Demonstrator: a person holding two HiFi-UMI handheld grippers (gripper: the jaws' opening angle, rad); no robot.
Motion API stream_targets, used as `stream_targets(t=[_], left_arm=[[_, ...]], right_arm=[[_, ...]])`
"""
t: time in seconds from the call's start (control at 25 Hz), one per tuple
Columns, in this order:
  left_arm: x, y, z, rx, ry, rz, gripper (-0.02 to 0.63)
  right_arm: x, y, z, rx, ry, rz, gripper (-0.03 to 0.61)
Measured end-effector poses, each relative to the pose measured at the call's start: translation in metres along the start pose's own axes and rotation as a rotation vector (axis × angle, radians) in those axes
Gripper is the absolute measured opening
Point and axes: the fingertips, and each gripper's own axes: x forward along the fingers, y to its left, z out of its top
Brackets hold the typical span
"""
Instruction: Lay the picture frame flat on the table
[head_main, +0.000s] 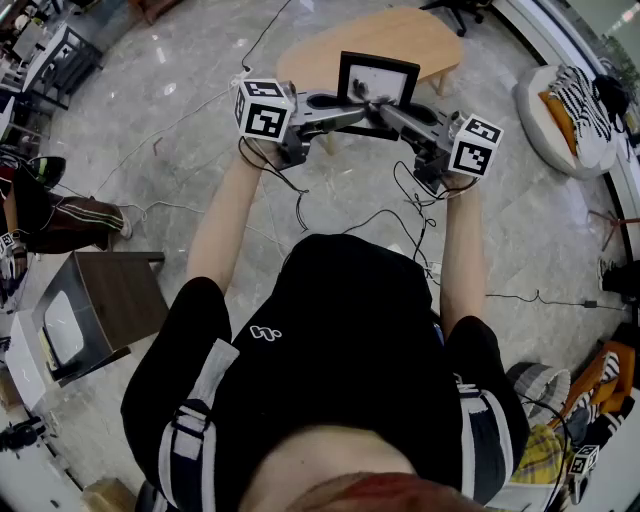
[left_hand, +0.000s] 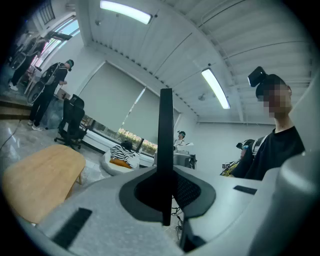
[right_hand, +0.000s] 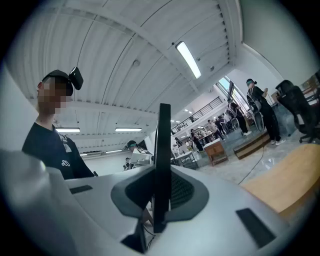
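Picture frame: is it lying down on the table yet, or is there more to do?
Done: the picture frame is grabbed. The left gripper and the right gripper are each shut on one of its thin edges.
In hand: the frame is held upright by the near side of the wooden table, not flat.
Left: tip it over, lay it on the tabletop and let go.

picture frame: bottom edge hidden behind left gripper and right gripper; print inside too small to tell.
picture frame, both gripper views: face unseen, only the thin black edge shows.
table: middle covered by the picture frame; cut off by the dark lens rim in both gripper views.
hands: hidden behind marker cubes, head view.
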Motion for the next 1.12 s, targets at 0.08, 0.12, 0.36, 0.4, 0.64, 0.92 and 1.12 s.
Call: stream_targets(t=[0.08,0.12,0.36,0.4,0.64,0.92,1.12], left_arm=[[0.001,0.0,-0.003,-0.01,-0.004,0.001,0.032],[0.002,0.0,-0.004,-0.015,-0.007,0.003,0.032],[0.003,0.004,-0.01,-0.016,0.01,0.021,0.032],[0.003,0.005,-0.011,-0.015,0.015,0.03,0.032],[-0.006,0.035,-0.022,-0.069,0.026,0.064,0.032],[-0.048,0.205,0.002,-0.163,-0.006,0.007,0.032],[-0.085,0.311,0.025,-0.249,-0.025,0.018,0.034]], right_arm=[[-0.002,0.0,-0.003,0.002,0.005,-0.003,0.048],[-0.003,-0.001,-0.004,0.003,0.009,-0.004,0.048],[-0.004,-0.005,-0.01,0.005,0.006,0.015,0.048],[-0.004,-0.006,-0.011,0.009,0.0,0.021,0.048],[0.011,-0.034,-0.027,0.057,0.011,0.012,0.049],[0.096,-0.187,-0.019,0.126,0.047,-0.106,0.049],[0.161,-0.281,-0.009,0.205,0.081,-0.14,0.048]])
